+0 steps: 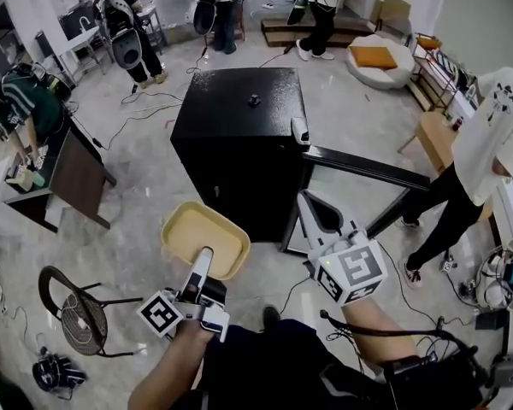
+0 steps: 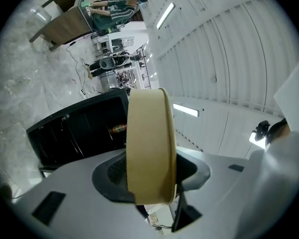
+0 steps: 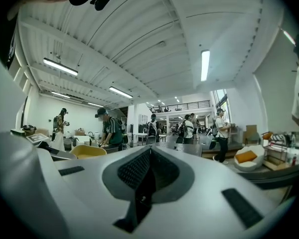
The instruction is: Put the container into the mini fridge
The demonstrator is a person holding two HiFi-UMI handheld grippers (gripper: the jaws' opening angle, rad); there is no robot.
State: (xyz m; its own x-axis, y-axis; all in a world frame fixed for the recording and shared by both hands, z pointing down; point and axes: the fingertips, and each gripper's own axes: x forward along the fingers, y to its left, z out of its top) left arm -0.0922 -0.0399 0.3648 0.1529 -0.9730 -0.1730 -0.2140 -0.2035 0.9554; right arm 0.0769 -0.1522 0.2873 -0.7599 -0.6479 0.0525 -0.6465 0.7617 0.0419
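The container (image 1: 198,229), a shallow tan tray with rounded corners, is being held in the air above the floor (image 1: 128,165), just in front of the front left corner of the black mini fridge (image 1: 239,118). Its near rim is being clamped between the jaws of the left gripper (image 1: 203,261). In the left gripper view the wall is being pressed from both sides by the dark pads, and the container is being seen edge-on as a tan band.

In the head view the open side is being turned upward. The long axis is lying roughly across the line of the left gripper, and the far edge is being pointed toward the fridge. The container is not touching the fridge.

The fridge door (image 1: 359,167) is standing swung open at the fridge's right side, and the dark inside is being shown in the left gripper view.

The right gripper (image 1: 309,203) is being held near the front right corner of the fridge, beside the open door. Its jaws are being pressed together with nothing between them.
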